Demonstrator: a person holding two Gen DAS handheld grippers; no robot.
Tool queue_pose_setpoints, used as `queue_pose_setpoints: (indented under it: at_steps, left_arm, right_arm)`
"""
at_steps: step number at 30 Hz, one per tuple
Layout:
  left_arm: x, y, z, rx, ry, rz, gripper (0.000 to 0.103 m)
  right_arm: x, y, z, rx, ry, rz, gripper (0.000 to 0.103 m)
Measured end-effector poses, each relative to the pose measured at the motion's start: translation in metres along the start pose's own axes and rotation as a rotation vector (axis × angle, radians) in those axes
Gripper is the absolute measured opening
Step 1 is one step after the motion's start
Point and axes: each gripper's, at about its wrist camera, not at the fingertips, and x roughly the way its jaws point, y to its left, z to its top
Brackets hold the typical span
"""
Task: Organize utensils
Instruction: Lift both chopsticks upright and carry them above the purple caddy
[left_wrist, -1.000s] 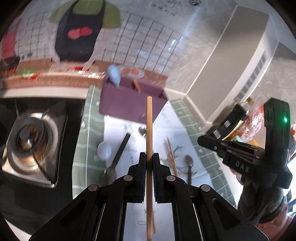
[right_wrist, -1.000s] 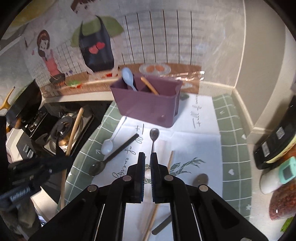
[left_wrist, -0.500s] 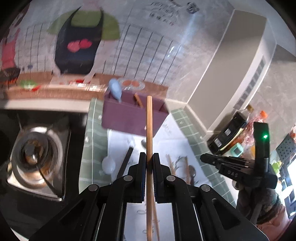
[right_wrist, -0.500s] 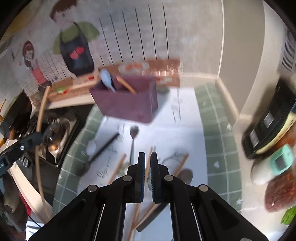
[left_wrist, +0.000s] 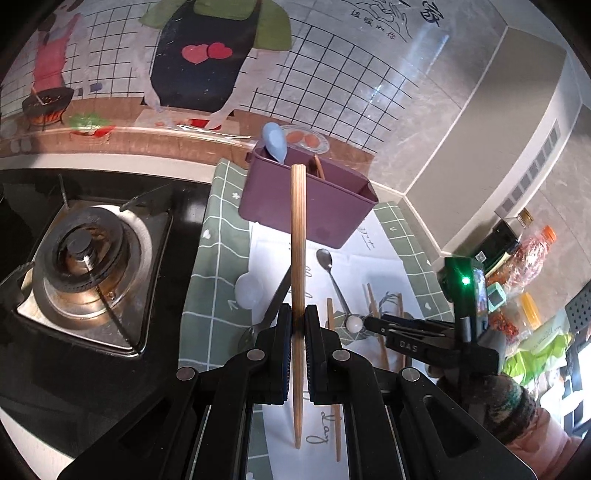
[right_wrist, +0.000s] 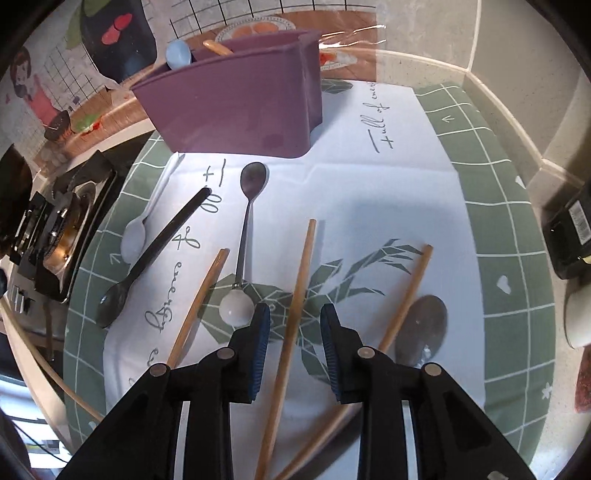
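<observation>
My left gripper (left_wrist: 297, 317) is shut on a wooden chopstick (left_wrist: 297, 229) that stands upright in front of the purple utensil holder (left_wrist: 306, 199). The holder (right_wrist: 236, 107) has a blue spoon (right_wrist: 178, 52) and a wooden stick in it. Low over the mat, my right gripper (right_wrist: 295, 317) points steeply down. Its jaws are opening, one on each side of a chopstick (right_wrist: 303, 266) lying flat, and the pads do not touch it. Two more chopsticks (right_wrist: 201, 295) (right_wrist: 410, 291) lie beside it. A metal spoon with a white ball end (right_wrist: 248, 221) rests just left of the left finger.
A black spoon (right_wrist: 155, 243), a white spoon (right_wrist: 133, 236) and a dark spoon (right_wrist: 421, 328) lie on the white and green mat (right_wrist: 498, 221). A gas burner (left_wrist: 81, 269) sits to the left. Bottles and packets (left_wrist: 517, 251) crowd the right side by the wall.
My right gripper has dropped close to the mat and its jaws have parted around a lying chopstick. The left gripper has shifted a little, with its chopstick still clamped.
</observation>
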Motion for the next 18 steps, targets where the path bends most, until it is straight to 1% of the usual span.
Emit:
queue_pose_setpoints:
  at_steps: [2,3,4,5,9,12,18]
  left_arm:
    - [-0.001,0.000,0.000,0.002,-0.001,0.000,0.007]
    - [-0.001,0.000,0.000,0.003,-0.002,0.000,0.007]
    - [-0.002,0.000,0.000,0.005,-0.002,-0.001,0.007]
    - [-0.002,-0.001,0.000,0.009,-0.002,-0.001,0.007]
    - [-0.006,-0.005,0.001,0.023,-0.007,-0.003,0.007]
    - [-0.008,-0.009,0.003,0.035,-0.009,-0.006,0.007]
    - [-0.012,-0.018,0.010,0.070,-0.020,-0.025,0.007]
  right_arm:
    - [0.004,0.004,0.001,-0.016,-0.004,-0.018,0.026]
    - [0.005,0.005,0.002,-0.031,-0.007,-0.031,0.019]
    - [0.005,0.007,0.002,-0.041,0.003,-0.030,0.009]
    - [0.003,0.008,0.002,-0.043,0.004,-0.019,0.007]
    - [-0.022,0.015,0.000,-0.078,-0.049,-0.003,0.006]
    - [-0.048,0.021,-0.002,-0.094,-0.100,0.027,0.006]
    - [-0.092,0.026,-0.005,-0.097,-0.184,0.055,0.006]
